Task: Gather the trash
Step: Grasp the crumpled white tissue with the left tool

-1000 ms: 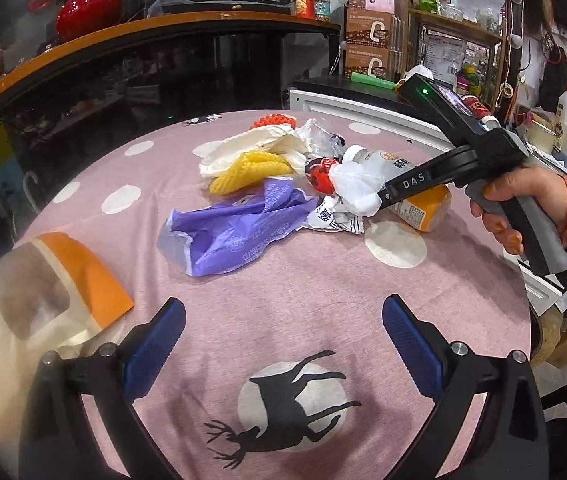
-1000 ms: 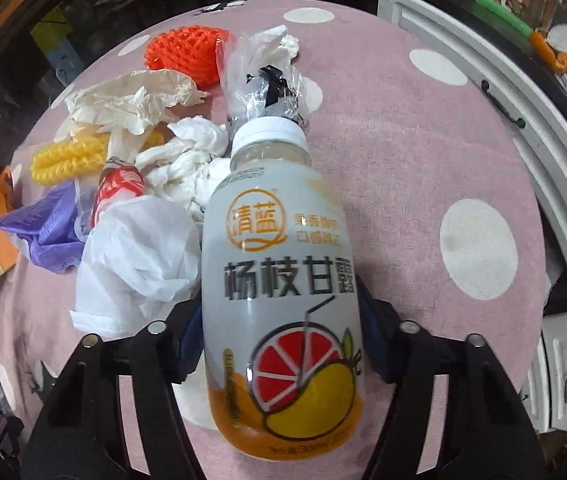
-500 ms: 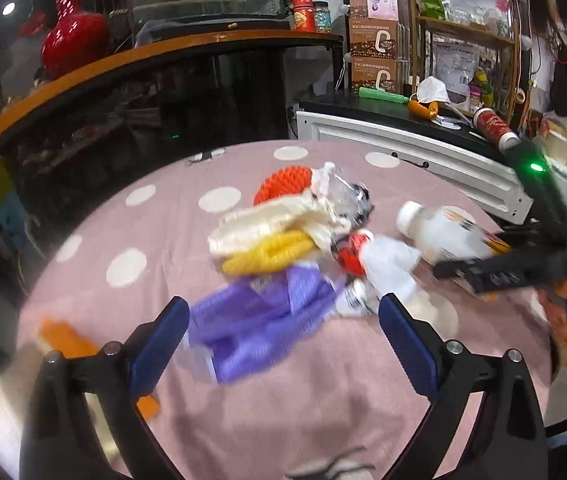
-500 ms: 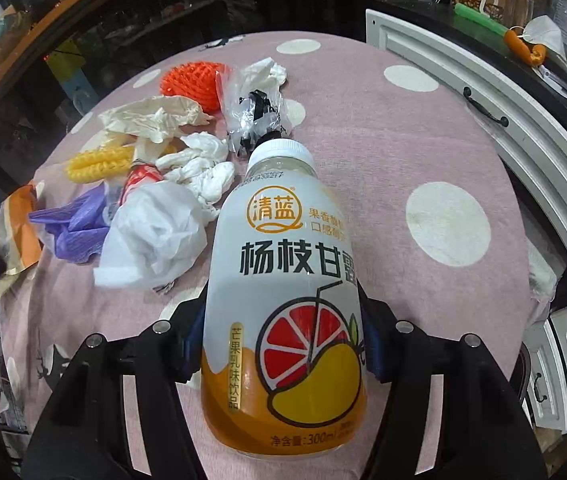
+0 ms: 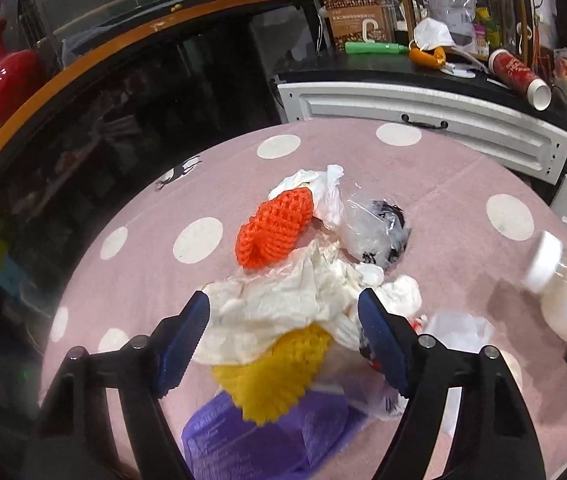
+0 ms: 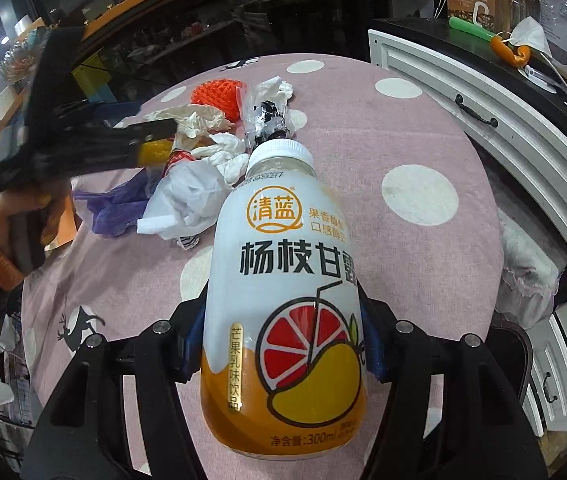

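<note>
Right wrist view, nearest: the right claw [image 6: 279, 344] clamps the white plastic drink bottle with a grapefruit-and-mango label [image 6: 283, 304] by its lower body, cap pointing away, held clear above the pink polka-dot cloth of the round bench [image 6: 423, 128]; a second ago the bottle sat lower, closer over the litter.

Left wrist view, nearest: the left claw [image 5: 283, 336], fully wide a second ago over bare cloth near the edge, now straddles the heap, its jaws closing. Between its blue pads [image 5: 187, 336] lie a crumpled cream tissue wad [image 5: 279, 308] and, under it, a yellow foam fruit net [image 5: 279, 376] on a purple plastic bag [image 5: 251, 436]; whether the pads already press is not clear.

Farther: an orange foam fruit net [image 5: 271, 228], then a clear crumpled wrapper with black print [image 5: 375, 228].

Reading: one item is secured, a second grasp appears imminent; most litter remains on the bench.
</note>
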Motion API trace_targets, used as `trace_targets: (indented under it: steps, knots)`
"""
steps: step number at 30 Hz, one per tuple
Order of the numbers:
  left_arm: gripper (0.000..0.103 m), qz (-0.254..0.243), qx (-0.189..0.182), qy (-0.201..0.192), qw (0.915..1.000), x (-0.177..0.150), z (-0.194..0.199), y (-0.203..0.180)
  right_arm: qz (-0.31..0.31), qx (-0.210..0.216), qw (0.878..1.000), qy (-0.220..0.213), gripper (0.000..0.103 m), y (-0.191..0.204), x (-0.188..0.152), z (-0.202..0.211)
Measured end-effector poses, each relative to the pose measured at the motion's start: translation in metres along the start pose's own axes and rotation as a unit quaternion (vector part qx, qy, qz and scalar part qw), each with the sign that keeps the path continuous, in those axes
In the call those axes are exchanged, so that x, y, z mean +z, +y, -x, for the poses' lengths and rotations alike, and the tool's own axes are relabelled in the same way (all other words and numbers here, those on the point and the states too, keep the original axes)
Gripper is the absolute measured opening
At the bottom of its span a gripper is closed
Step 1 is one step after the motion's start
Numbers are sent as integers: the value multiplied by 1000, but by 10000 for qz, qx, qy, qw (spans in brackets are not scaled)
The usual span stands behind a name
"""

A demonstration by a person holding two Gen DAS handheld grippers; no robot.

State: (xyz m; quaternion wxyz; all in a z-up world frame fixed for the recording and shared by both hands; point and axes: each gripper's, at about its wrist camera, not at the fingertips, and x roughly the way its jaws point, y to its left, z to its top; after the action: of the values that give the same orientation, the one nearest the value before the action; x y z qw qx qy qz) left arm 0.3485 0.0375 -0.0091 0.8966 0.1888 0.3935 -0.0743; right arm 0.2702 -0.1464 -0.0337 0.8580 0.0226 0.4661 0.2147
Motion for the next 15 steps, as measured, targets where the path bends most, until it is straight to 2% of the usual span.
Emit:
trace_targets:
  steps: [2, 4, 5, 7, 11, 13, 15]
  knots:
    - [63, -246, 17, 114, 9996, 2, -9, -5, -57, 59, 10000, 25, 61, -4, -3, 0]
    - [47, -412, 69, 160, 9990, 1, -14, -7, -143, 76, 9999, 20, 61, -9, -7, -1]
    - [43, -433, 109, 165, 9989, 0, -15, -8, -186, 95, 9998, 20, 61, -11, -9, -1]
    - [30, -283, 25, 100, 9995, -2, -12, -5, -271, 138, 9995, 25, 61, -14, -12, 0]
    - [19, -35, -87, -41, 9999, -4, -1, -1, -291, 129, 9995, -54, 61, -14, -15, 3]
    - [13, -6, 43, -202, 9998, -7, 8, 1, -322, 165, 9993, -109, 61, -14, -17, 7]
    - [13, 149, 48, -370, 9992, -6, 19, 5, -323, 174, 9992, -166, 61, -15, -19, 10]
